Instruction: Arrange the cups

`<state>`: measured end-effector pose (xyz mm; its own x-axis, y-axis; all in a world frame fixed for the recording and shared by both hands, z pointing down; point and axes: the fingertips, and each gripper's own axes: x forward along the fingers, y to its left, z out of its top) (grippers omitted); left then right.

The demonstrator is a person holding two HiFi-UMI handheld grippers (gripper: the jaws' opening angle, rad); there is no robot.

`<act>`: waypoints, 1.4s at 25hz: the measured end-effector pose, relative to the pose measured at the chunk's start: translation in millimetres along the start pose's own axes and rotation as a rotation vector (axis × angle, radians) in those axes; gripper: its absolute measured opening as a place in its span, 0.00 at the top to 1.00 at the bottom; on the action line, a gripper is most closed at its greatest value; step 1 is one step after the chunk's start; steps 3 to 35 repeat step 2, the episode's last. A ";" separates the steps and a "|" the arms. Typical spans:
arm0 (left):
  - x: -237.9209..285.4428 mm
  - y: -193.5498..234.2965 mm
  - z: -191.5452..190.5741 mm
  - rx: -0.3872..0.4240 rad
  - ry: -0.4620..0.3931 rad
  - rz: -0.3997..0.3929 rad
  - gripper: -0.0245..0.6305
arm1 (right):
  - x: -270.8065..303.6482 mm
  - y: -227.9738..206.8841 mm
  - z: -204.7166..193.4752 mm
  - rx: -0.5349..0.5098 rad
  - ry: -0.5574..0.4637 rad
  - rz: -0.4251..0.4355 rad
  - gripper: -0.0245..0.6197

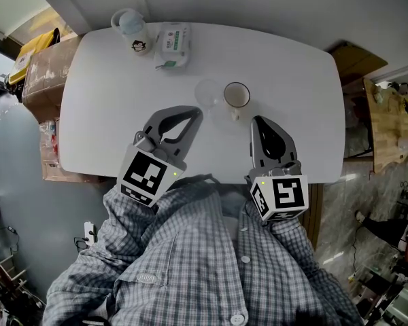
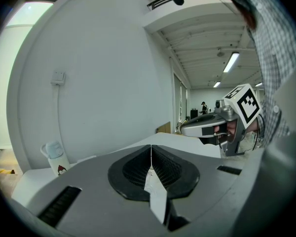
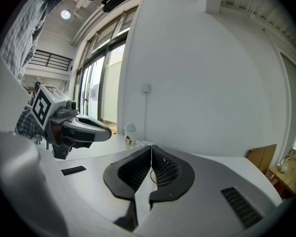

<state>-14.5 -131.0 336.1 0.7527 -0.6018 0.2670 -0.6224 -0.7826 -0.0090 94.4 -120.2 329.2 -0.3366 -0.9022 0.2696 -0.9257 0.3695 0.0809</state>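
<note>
While the left gripper (image 1: 192,113) and right gripper (image 1: 257,121) hover closed on nothing, the white cup (image 1: 236,95) stands empty just beside a clear glass (image 1: 207,92) on the table (image 1: 292,80).

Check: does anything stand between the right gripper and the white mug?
Nothing visible does. The white dark-rimmed mug stands on bare white table just beyond the right gripper; the clear glass cup sits left of the mug, off that line.

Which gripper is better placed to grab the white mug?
Right, probably. The right gripper sits close to the white mug, path clear; the left gripper has the clear glass in its way. Both are shut.
</note>
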 end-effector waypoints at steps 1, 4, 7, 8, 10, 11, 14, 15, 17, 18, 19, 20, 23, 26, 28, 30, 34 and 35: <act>-0.2 -1.1 -0.7 -0.001 0.001 -0.001 0.94 | -0.5 0.4 -0.9 0.002 0.001 0.001 0.93; -0.4 -2.2 -1.5 -0.002 0.002 -0.003 0.94 | -1.1 0.9 -1.8 0.004 0.002 0.002 0.93; -0.4 -2.2 -1.5 -0.002 0.002 -0.003 0.94 | -1.1 0.9 -1.8 0.004 0.002 0.002 0.93; -0.4 -2.2 -1.5 -0.002 0.002 -0.003 0.94 | -1.1 0.9 -1.8 0.004 0.002 0.002 0.93; -0.4 -2.2 -1.5 -0.002 0.002 -0.003 0.94 | -1.1 0.9 -1.8 0.004 0.002 0.002 0.93; -0.4 -2.2 -1.5 -0.002 0.002 -0.003 0.94 | -1.1 0.9 -1.8 0.004 0.002 0.002 0.93; -0.4 -2.2 -1.5 -0.002 0.002 -0.003 0.94 | -1.1 0.9 -1.8 0.004 0.002 0.002 0.93; -0.4 -2.2 -1.5 -0.002 0.002 -0.003 0.94 | -1.1 0.9 -1.8 0.004 0.002 0.002 0.93; -0.4 -2.2 -1.5 -0.002 0.002 -0.003 0.94 | -1.1 0.9 -1.8 0.004 0.002 0.002 0.93; -0.4 -2.2 -1.5 -0.002 0.002 -0.003 0.94 | -1.1 0.9 -1.8 0.004 0.002 0.002 0.93; -0.4 -2.2 -1.5 -0.002 0.002 -0.003 0.94 | -1.1 0.9 -1.8 0.004 0.002 0.002 0.93; -0.4 -2.2 -1.5 -0.002 0.002 -0.003 0.94 | -1.1 0.9 -1.8 0.004 0.002 0.002 0.93; -0.4 -2.2 -1.5 -0.002 0.002 -0.003 0.94 | -1.1 0.9 -1.8 0.004 0.002 0.002 0.93; -0.4 -2.2 -1.5 -0.002 0.002 -0.003 0.94 | -1.1 0.9 -1.8 0.004 0.002 0.002 0.93; -0.4 -2.2 -1.5 -0.002 0.002 -0.003 0.94 | -1.1 0.9 -1.8 0.004 0.002 0.002 0.93; -0.4 -2.2 -1.5 -0.002 0.002 -0.003 0.94 | -1.1 0.9 -1.8 0.004 0.002 0.002 0.93; -0.4 -2.2 -1.5 -0.002 0.002 -0.003 0.94 | -1.1 0.9 -1.8 0.004 0.002 0.002 0.93; -0.4 -2.2 -1.5 -0.002 0.002 -0.003 0.94 | -1.1 0.9 -1.8 0.004 0.002 0.002 0.93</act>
